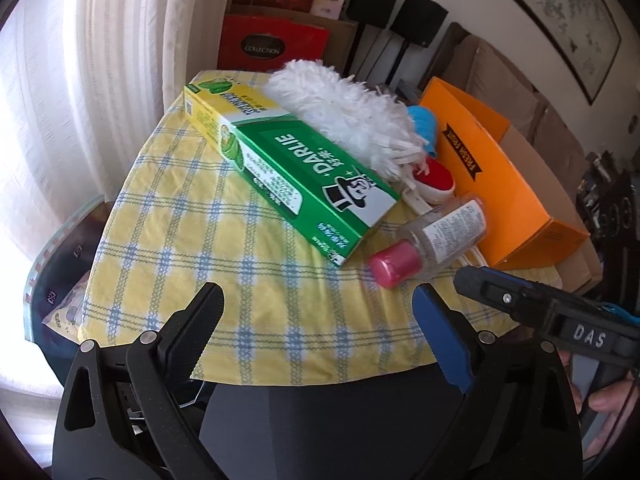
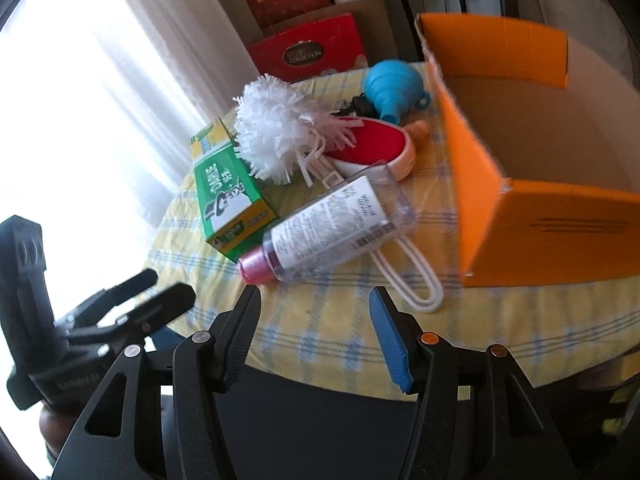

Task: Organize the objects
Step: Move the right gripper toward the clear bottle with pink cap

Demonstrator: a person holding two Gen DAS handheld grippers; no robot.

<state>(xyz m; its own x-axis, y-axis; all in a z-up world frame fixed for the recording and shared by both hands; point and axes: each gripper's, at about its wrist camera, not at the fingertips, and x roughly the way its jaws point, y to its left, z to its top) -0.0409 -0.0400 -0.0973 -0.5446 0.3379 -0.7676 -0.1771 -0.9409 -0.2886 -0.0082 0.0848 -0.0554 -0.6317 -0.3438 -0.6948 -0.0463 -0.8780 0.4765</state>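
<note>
Bottle (image 2: 332,224) flat, pink cap toward camera

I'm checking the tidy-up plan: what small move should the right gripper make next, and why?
Probably ease the right gripper forward and down around the clear bottle. The bottle lies on its side just ahead of the open, empty jaws, pink cap nearest, and the orange box beside it looks empty.
</note>
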